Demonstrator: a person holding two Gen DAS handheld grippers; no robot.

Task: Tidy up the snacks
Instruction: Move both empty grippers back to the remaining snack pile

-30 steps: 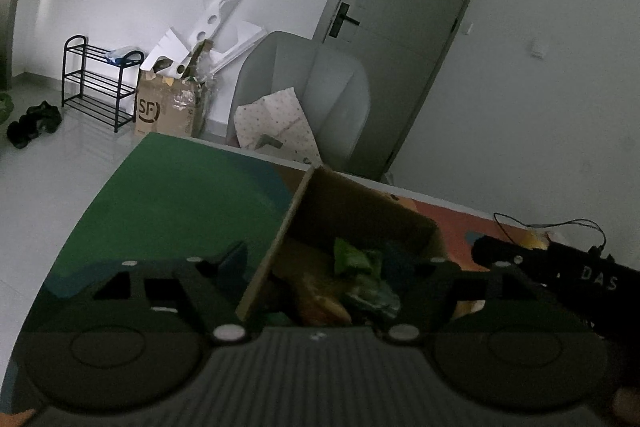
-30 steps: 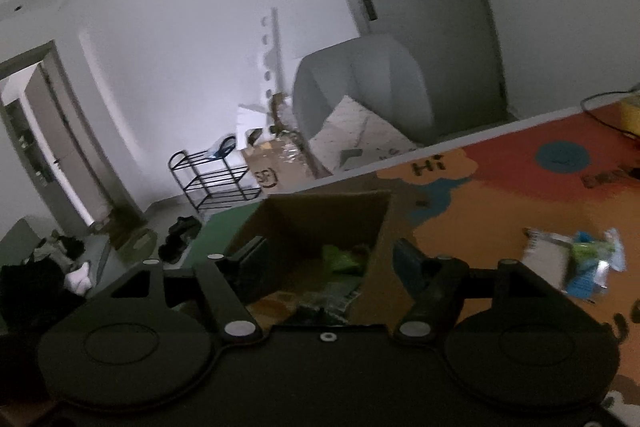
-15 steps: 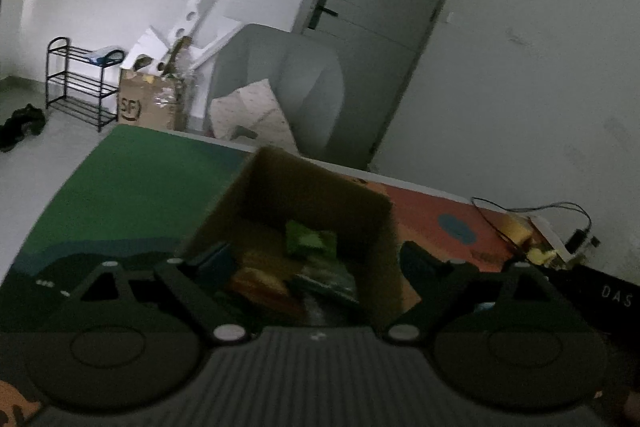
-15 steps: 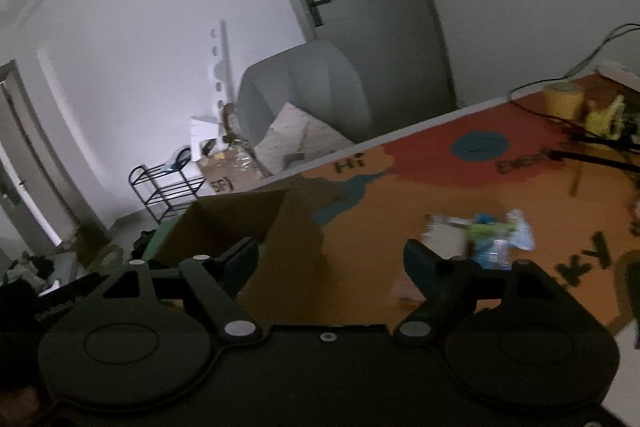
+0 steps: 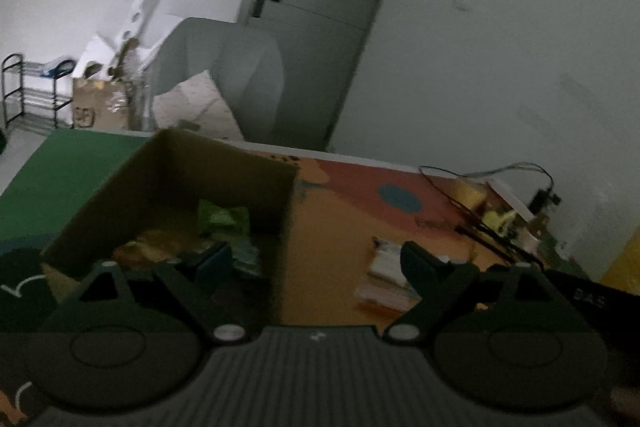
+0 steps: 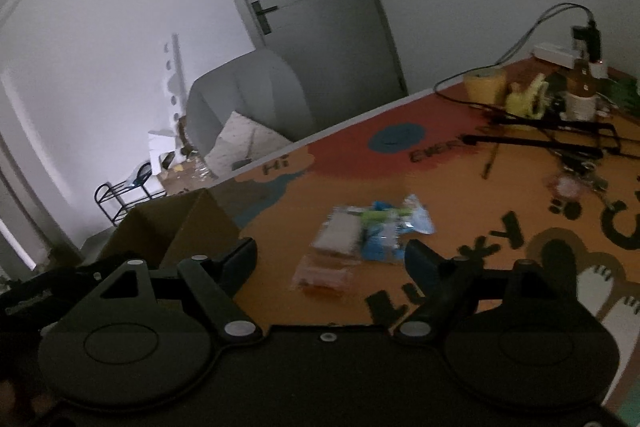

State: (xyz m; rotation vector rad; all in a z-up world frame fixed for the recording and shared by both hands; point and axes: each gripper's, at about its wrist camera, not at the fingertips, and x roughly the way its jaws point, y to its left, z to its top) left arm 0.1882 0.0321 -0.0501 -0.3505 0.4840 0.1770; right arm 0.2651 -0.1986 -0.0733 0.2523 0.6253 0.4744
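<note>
Right tool (image 6: 330, 257) gapes empty near the cardboard box (image 6: 180, 227); beside it, light, crinkly snack packets (image 6: 372, 231) suit an edge pinch.

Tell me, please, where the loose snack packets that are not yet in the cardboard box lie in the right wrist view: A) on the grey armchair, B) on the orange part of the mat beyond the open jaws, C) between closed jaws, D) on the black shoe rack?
B: the snack packets lie flat on the orange mat, ahead of the right gripper, whose jaws stand open and empty, with the cardboard box off to the left.
</note>
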